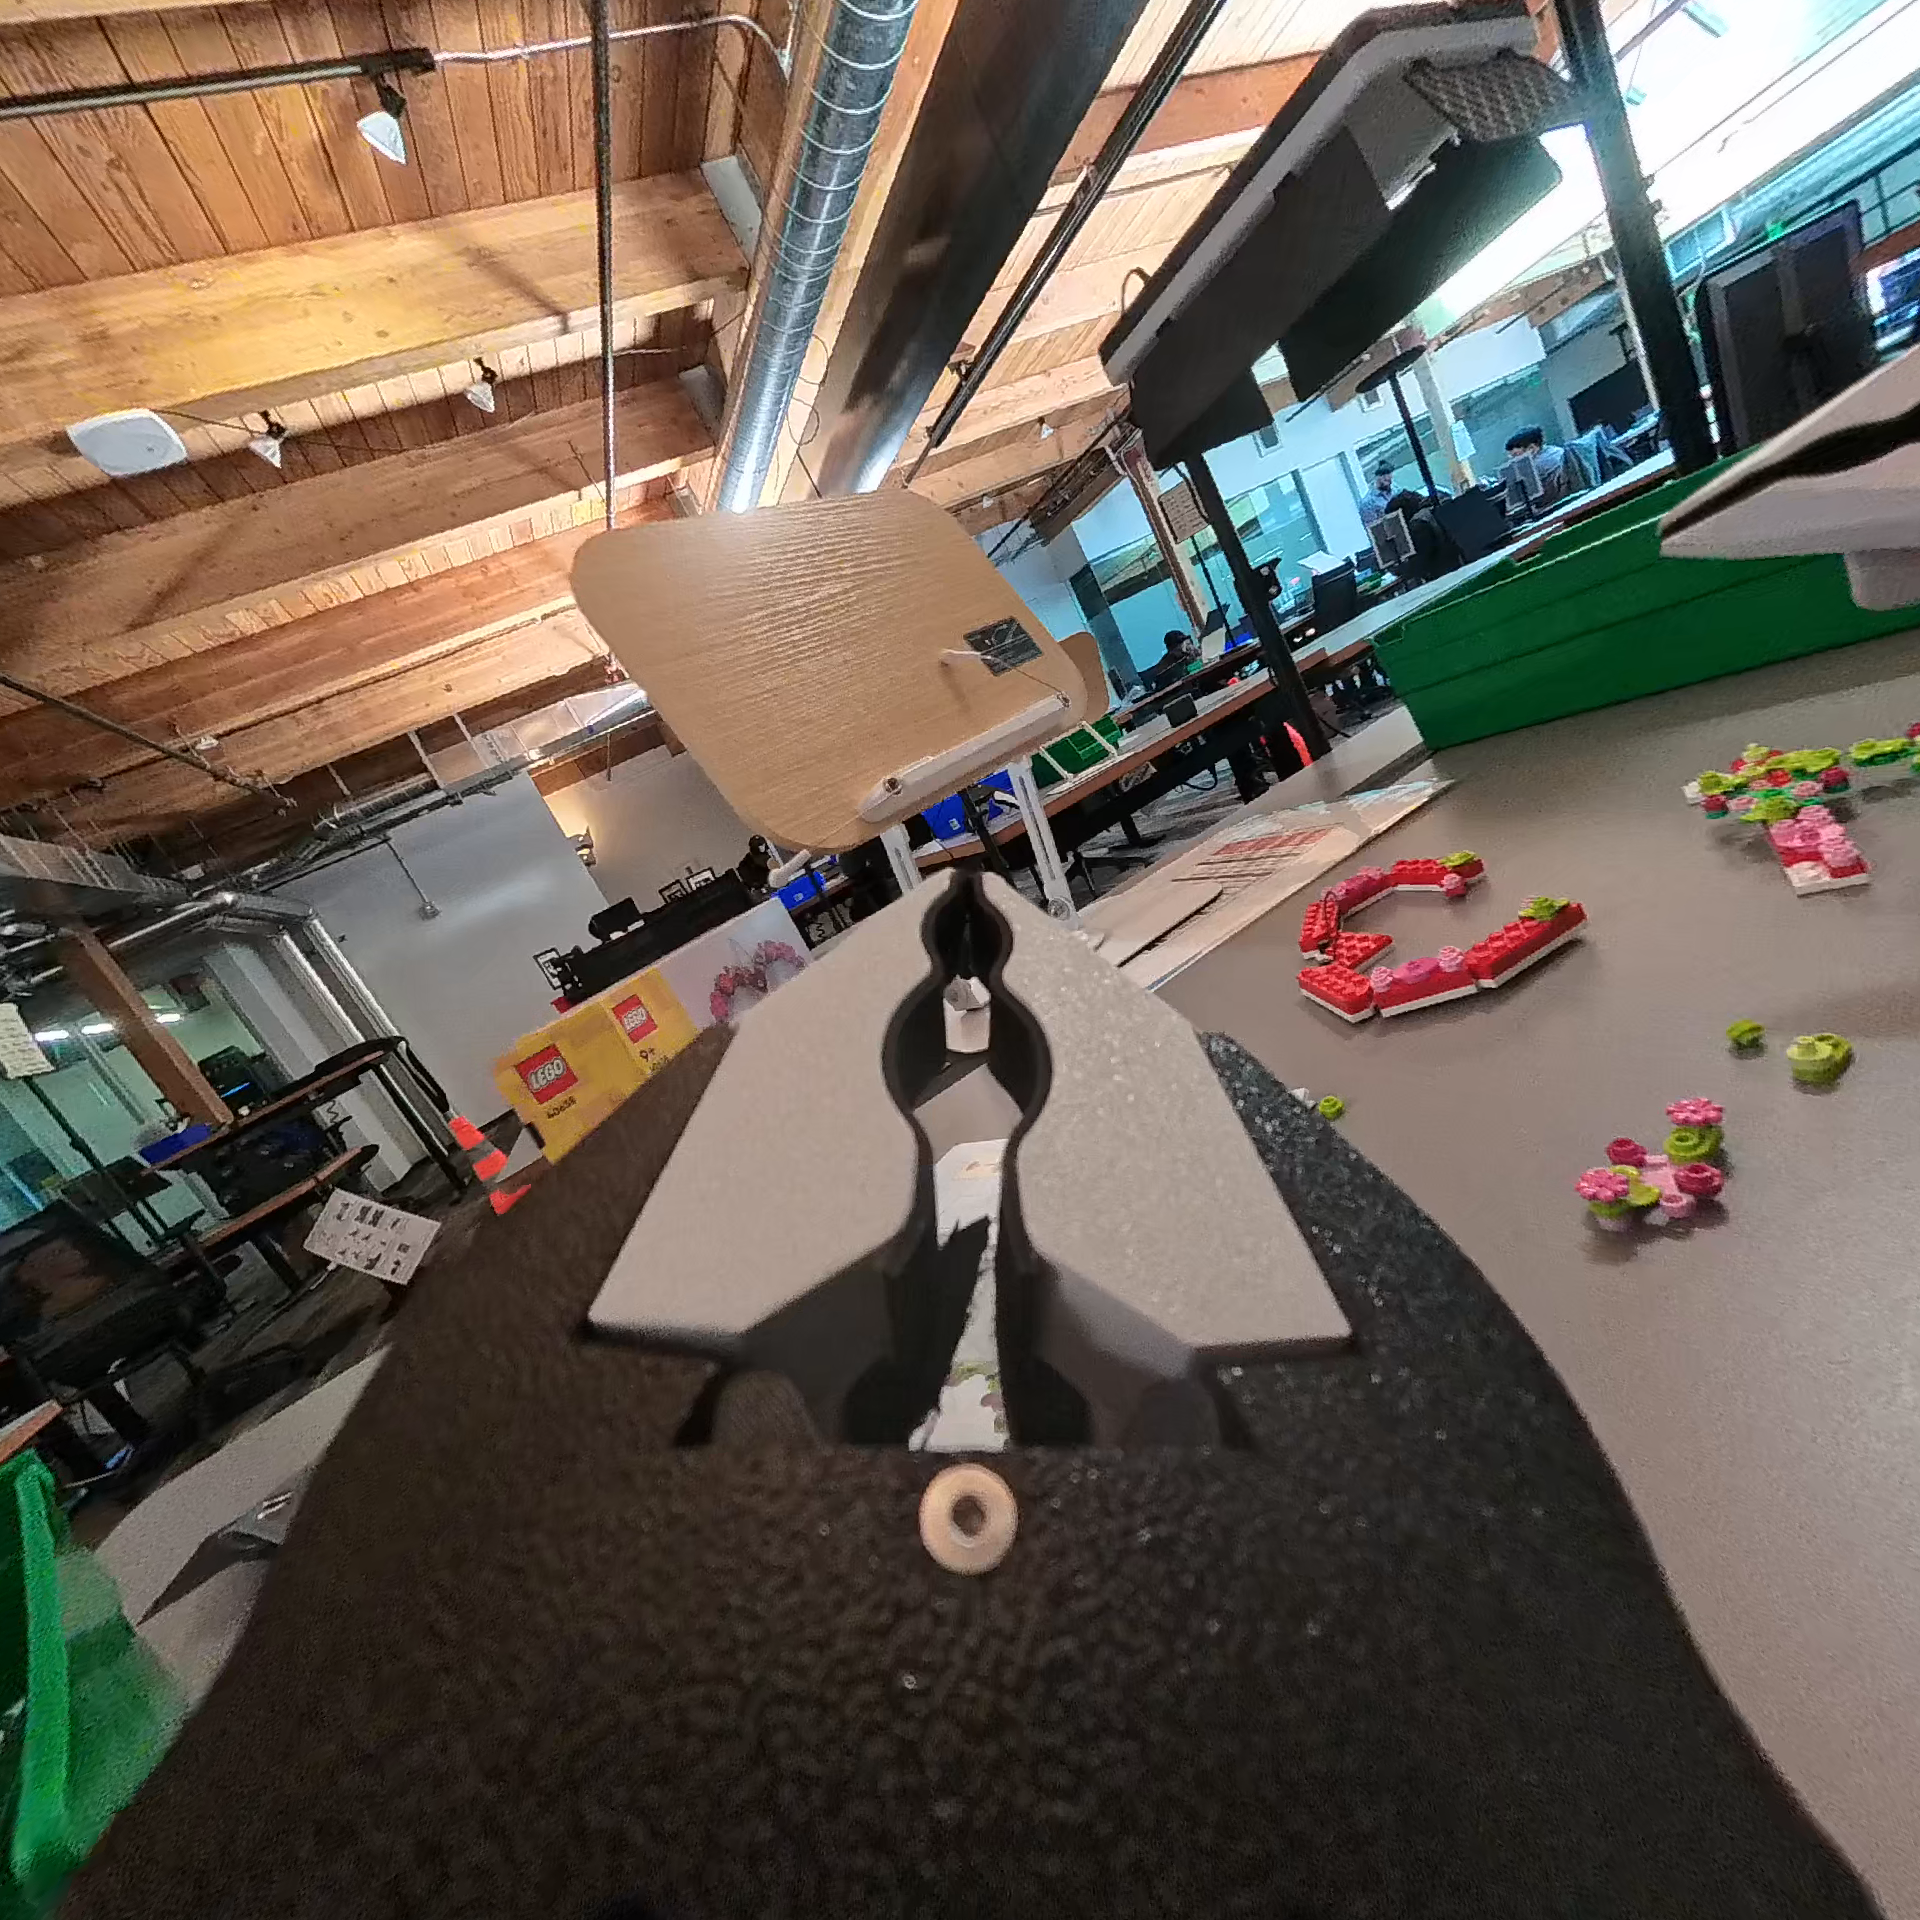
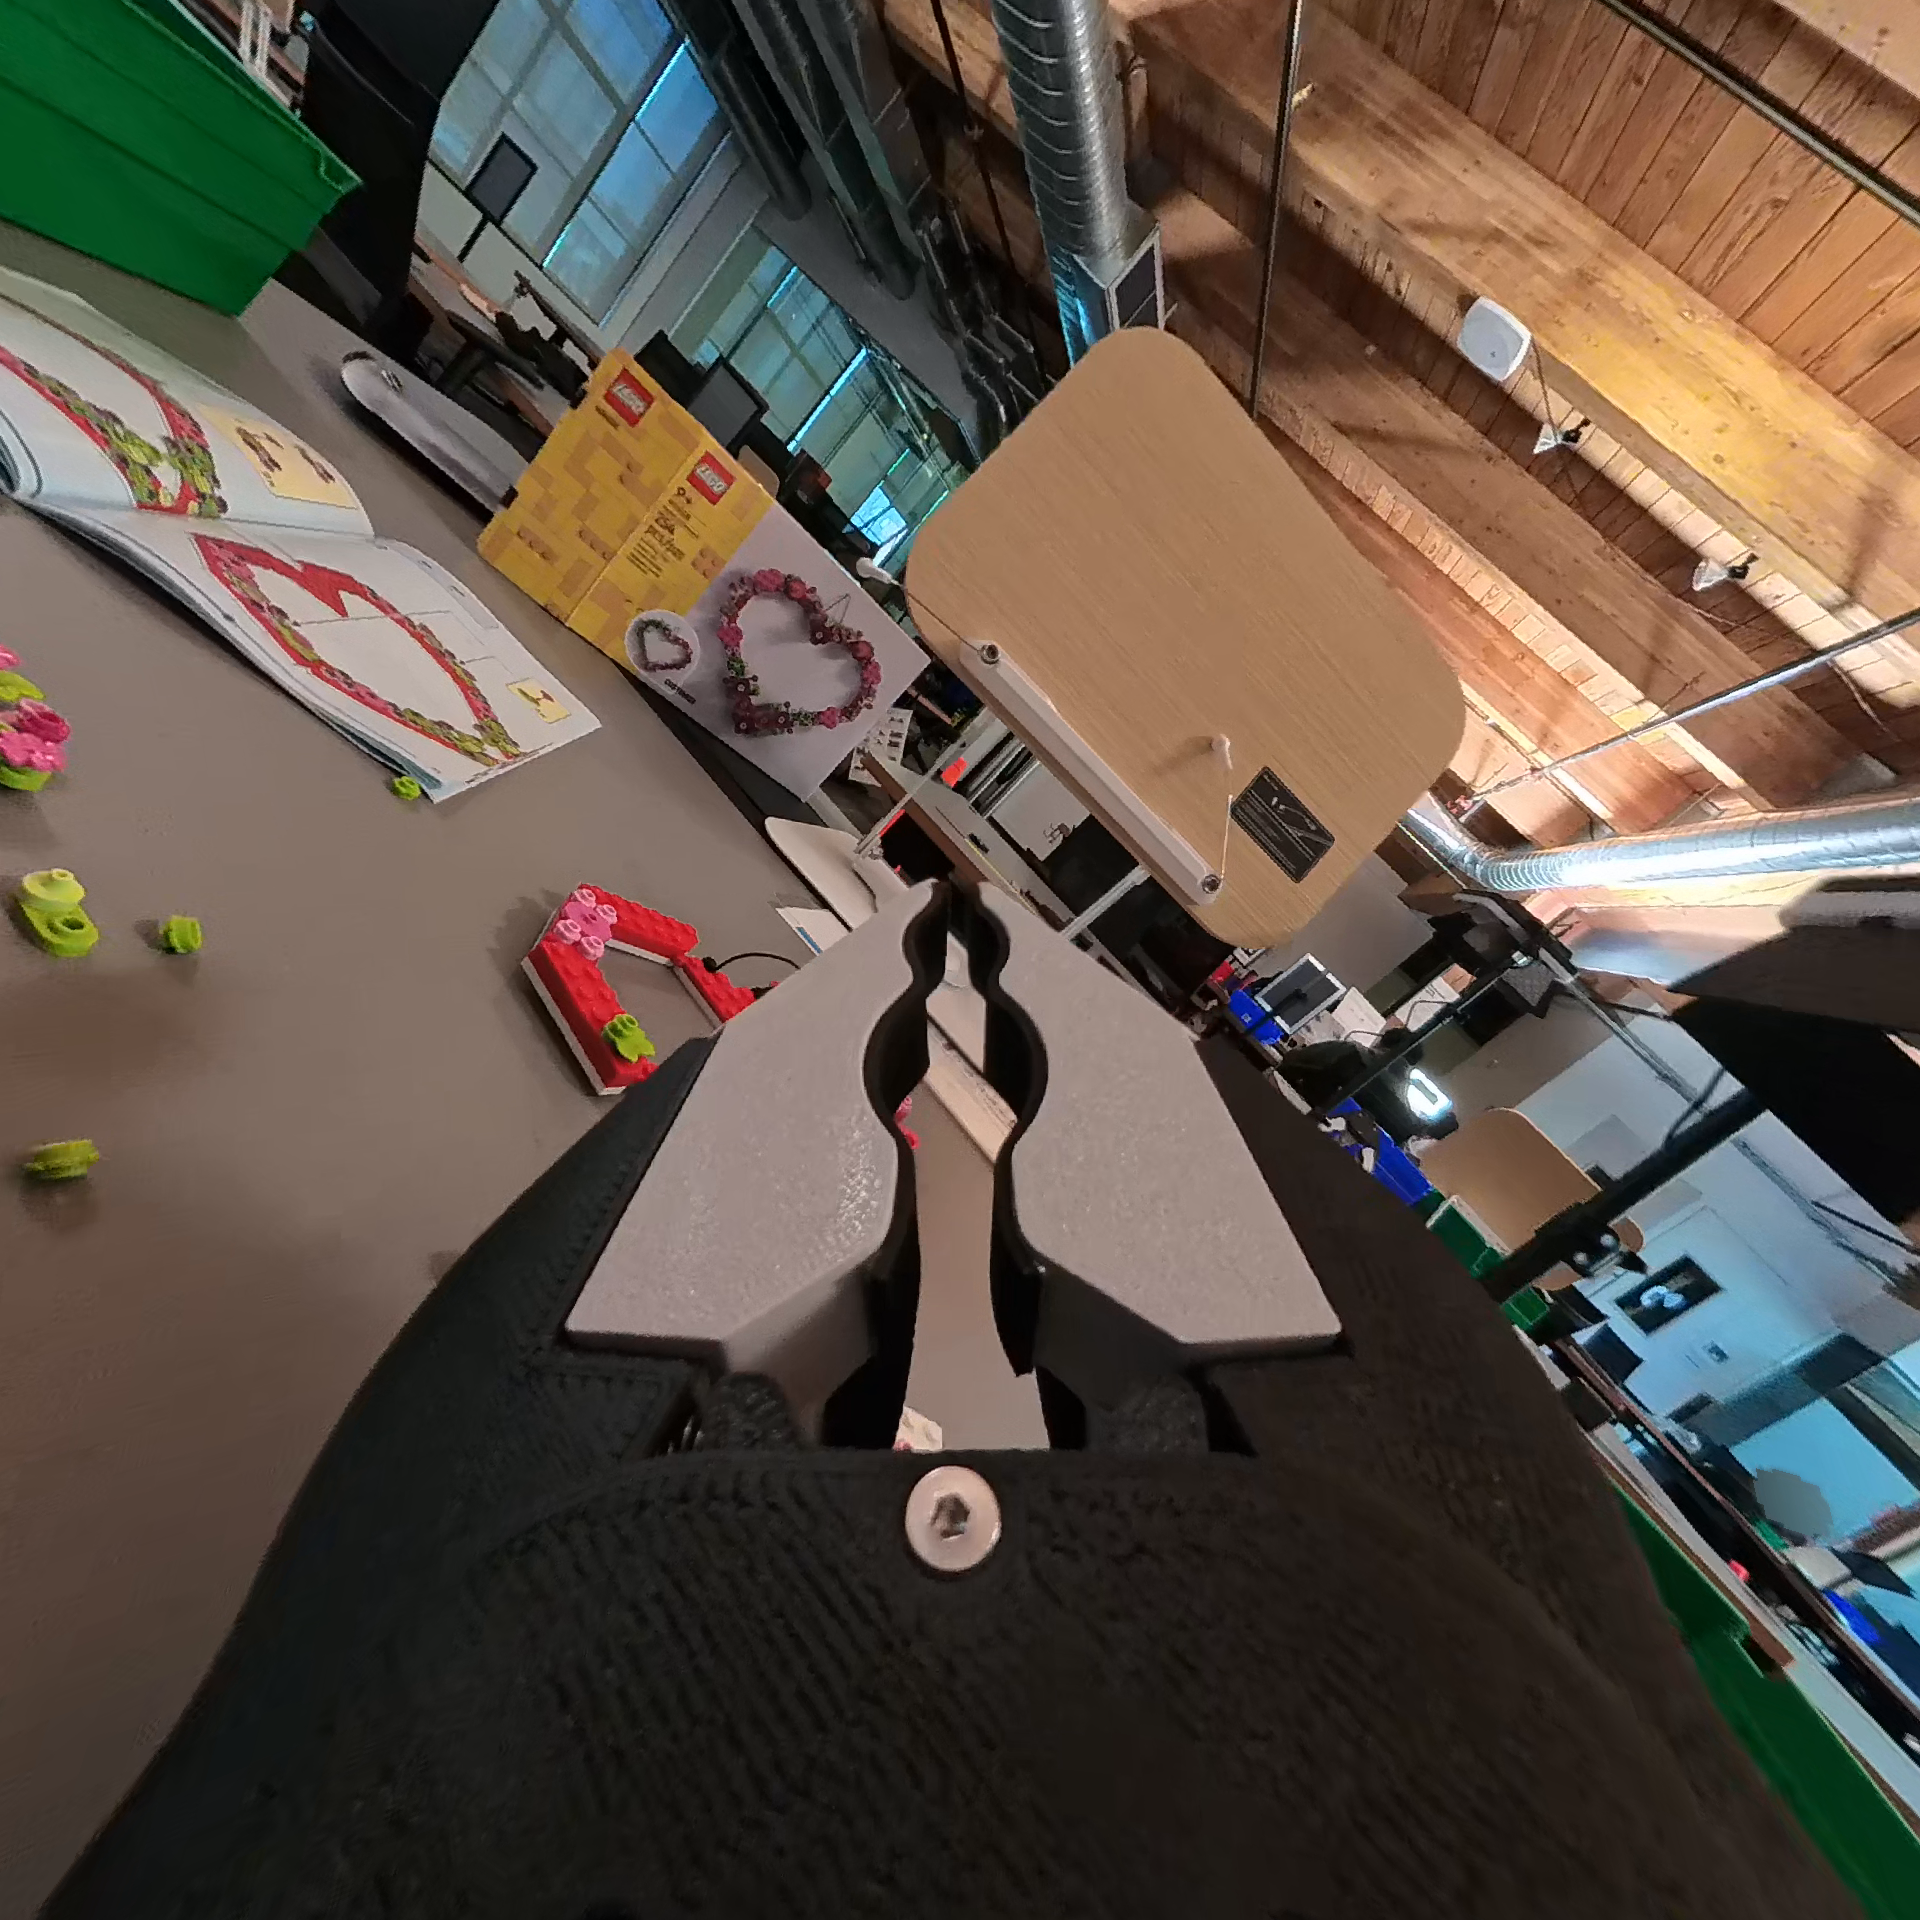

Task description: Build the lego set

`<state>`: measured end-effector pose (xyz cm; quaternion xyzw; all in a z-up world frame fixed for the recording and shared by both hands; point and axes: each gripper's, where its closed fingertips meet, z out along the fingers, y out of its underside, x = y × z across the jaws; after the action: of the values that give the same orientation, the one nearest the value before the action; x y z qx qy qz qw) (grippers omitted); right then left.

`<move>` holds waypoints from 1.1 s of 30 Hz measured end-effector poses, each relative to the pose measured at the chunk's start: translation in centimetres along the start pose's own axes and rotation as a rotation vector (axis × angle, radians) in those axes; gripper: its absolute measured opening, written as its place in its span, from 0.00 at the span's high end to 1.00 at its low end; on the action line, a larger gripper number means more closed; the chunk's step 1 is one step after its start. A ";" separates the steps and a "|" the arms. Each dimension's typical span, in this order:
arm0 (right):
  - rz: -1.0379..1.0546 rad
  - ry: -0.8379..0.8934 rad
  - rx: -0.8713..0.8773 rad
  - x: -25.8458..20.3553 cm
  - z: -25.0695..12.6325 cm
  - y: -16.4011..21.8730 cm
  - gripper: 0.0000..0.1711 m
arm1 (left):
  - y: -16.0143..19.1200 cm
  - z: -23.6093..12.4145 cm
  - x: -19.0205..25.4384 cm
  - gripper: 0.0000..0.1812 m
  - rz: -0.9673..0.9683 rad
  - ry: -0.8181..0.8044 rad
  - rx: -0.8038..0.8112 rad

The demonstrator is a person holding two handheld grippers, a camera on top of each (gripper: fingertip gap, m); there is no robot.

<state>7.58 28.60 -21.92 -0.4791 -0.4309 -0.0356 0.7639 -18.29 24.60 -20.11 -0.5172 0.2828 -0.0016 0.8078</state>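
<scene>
My left gripper (image 1: 966,885) is shut and empty, raised above the grey table (image 1: 1507,1351) and pointing into the room. To its right lie a red curved Lego frame section (image 1: 1434,948), a pink and green flower cluster (image 1: 1654,1174), loose lime pieces (image 1: 1818,1056) and a flowered section (image 1: 1789,810). My right gripper (image 2: 962,894) is shut and empty, also raised. To its left lie a red angled frame section (image 2: 613,987), lime pieces (image 2: 57,916), pink flowers (image 2: 31,738) and the open instruction booklet (image 2: 312,592).
A wooden board on a white stand (image 1: 831,665) rises beyond the table edge, also in the right wrist view (image 2: 1174,623). The yellow Lego box (image 2: 665,540) stands behind the booklet. Green bins (image 1: 1610,634) sit at the table's far end. Office desks lie beyond. Tip to tip, the grippers are about 25 cm apart.
</scene>
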 end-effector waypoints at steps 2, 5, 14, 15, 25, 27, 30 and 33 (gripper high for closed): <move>-0.012 -0.033 -0.006 -0.6 0.2 -0.1 1.00 | 0.0 -0.1 -0.1 1.00 -0.016 0.002 -0.007; 0.014 -0.168 -0.014 -2.9 0.7 -0.3 1.00 | 0.0 -0.1 -0.2 1.00 -0.057 0.010 -0.014; 0.273 -0.765 -0.017 -10.2 -0.1 -3.4 0.97 | 0.0 -0.1 -0.2 1.00 -0.072 0.011 -0.009; 0.301 -0.848 -0.039 -11.2 -0.3 -3.6 0.95 | 0.0 0.0 -0.3 1.00 -0.075 0.010 -0.011; 0.302 -1.169 -0.173 -15.9 1.6 -4.3 0.90 | 0.5 -0.5 -2.6 1.00 -0.106 -0.085 -0.012; 0.331 -1.194 -0.219 -16.5 2.2 -3.9 0.88 | 0.3 -0.7 -3.0 1.00 -0.109 -0.100 -0.004; 0.369 -1.240 -0.266 -17.6 2.3 -3.7 0.86 | 0.4 -0.7 -3.2 1.00 -0.084 -0.107 -0.007; 0.368 -1.291 -0.307 -18.9 2.0 -3.1 0.84 | 0.5 -0.6 -3.0 1.00 -0.076 -0.100 -0.012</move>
<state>-6.92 21.67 -32.48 -0.5726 -0.7014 0.3263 0.2714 -21.25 25.16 -19.32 -0.5320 0.2221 -0.0046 0.8171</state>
